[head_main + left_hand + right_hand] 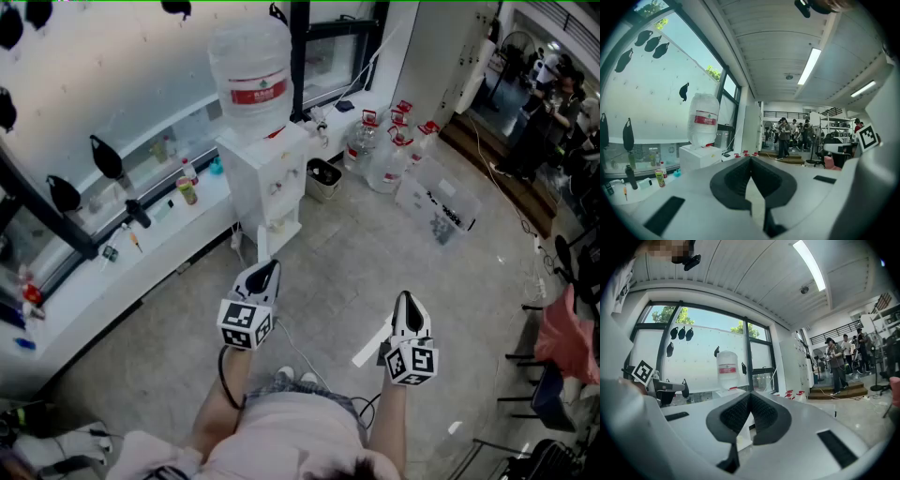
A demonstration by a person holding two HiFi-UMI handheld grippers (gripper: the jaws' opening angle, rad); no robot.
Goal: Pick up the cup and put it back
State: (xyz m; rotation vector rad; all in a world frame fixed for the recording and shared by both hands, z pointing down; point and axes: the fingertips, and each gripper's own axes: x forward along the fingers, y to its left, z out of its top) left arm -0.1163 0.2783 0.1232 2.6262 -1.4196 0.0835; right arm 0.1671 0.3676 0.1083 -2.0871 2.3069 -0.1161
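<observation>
Left claw point(267, 269) and right claw point(407, 302), both pinched closed and empty, face the water dispenser point(267, 178); cup indiscernible.

A white water dispenser point(267, 183) stands on grey floor point(375, 253) beside a long window counter point(112, 281).

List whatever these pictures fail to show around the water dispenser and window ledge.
- Head view: things on the ledge are too small to name; no cup can be picked out.
- Head view: the water bottle label is too small to read.
- Right gripper view: the right gripper hides the dispenser front.
</observation>
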